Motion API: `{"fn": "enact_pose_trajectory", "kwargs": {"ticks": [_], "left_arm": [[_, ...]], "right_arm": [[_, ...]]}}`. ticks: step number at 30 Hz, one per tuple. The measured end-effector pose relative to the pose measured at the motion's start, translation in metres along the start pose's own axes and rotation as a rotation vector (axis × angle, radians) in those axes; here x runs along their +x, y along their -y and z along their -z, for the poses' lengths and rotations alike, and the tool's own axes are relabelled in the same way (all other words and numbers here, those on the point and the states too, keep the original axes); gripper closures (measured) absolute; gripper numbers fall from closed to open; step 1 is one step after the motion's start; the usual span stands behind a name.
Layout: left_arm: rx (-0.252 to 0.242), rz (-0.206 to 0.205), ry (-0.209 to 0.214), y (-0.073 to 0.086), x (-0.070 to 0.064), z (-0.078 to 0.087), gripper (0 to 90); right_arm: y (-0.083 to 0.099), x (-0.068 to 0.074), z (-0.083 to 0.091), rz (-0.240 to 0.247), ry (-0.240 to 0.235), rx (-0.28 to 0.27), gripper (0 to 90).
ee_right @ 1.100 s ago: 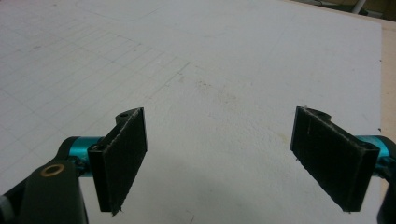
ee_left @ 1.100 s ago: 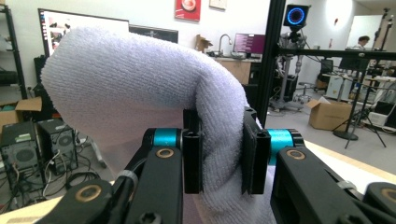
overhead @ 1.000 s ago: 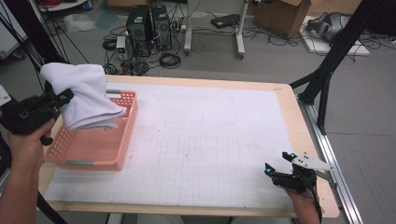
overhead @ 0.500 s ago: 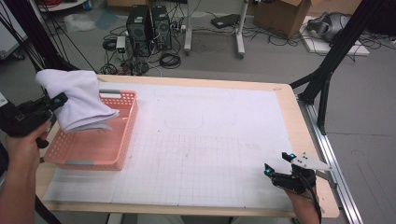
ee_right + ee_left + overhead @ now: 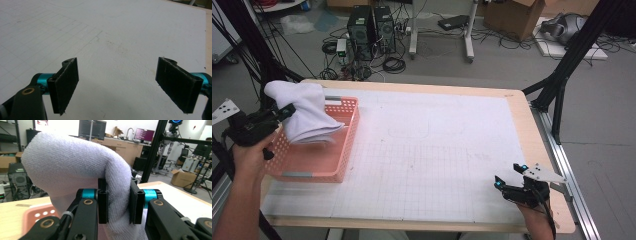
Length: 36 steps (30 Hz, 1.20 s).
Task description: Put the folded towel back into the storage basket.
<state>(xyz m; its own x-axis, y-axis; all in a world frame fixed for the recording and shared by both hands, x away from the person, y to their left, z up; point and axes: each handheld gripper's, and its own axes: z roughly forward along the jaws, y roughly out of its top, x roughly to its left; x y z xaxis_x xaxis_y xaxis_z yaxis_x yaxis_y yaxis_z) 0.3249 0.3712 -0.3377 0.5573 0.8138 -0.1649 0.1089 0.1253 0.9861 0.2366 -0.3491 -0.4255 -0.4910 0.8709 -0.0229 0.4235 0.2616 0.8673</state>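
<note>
The left gripper [image 5: 287, 109] sits at the table's left edge, held in the person's left hand [image 5: 249, 152], and its 2 black jaws are clamped tight on a fold of a soft white terry-cloth towel [image 5: 304, 112]. In the left gripper view the left gripper [image 5: 117, 203] pinches the towel [image 5: 75, 165] so that the cloth bulges up and over the jaws and hangs down between them. Seen from the high view, the towel is lifted above the rear left part of a pink perforated plastic basket [image 5: 339, 155], which stands on the white gridded mat [image 5: 437, 160] covering the light wooden table [image 5: 532, 130]; the cloth's lower edge hangs inside the basket's outline, but whether it touches the basket cannot be told. The right gripper [image 5: 512, 182] rests low near the table's front right corner, well apart from the basket. In the right gripper view the right gripper [image 5: 117, 82] has its 2 jaws spread wide with nothing between them, just over the bare mat [image 5: 120, 32].
</note>
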Motion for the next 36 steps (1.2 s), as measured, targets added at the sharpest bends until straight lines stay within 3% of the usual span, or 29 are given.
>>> {"fn": "enact_pose_trajectory", "kwargs": {"ticks": [7,13,17,23,29,32,36], "left_arm": [[0.031,0.017,0.027,0.015,-0.001,-0.017,73.7],[0.066,0.045,0.008,0.03,0.004,-0.018,73.3],[0.109,0.089,-0.024,0.038,0.013,-0.01,71.9],[0.157,0.163,-0.055,0.038,0.018,-0.003,67.0],[0.176,0.18,-0.087,0.038,0.018,-0.004,59.1],[0.2,0.213,-0.121,0.038,0.018,-0.005,49.5],[0.256,0.238,-0.161,0.035,0.018,-0.006,49.4]], "right_arm": [[0.001,0.0,0.001,-0.004,0.001,0.001,17.8],[0.001,0.0,0.001,-0.003,0.001,0.001,17.8],[0.0,0.001,0.001,0.001,-0.001,0.003,17.8],[0.0,0.003,-0.001,-0.002,-0.002,0.008,17.8],[0.0,0.003,-0.001,0.002,-0.005,0.008,17.8],[0.0,0.003,-0.001,0.004,-0.004,0.008,17.8],[0.0,0.002,-0.001,0.006,-0.004,0.008,17.8]]}}
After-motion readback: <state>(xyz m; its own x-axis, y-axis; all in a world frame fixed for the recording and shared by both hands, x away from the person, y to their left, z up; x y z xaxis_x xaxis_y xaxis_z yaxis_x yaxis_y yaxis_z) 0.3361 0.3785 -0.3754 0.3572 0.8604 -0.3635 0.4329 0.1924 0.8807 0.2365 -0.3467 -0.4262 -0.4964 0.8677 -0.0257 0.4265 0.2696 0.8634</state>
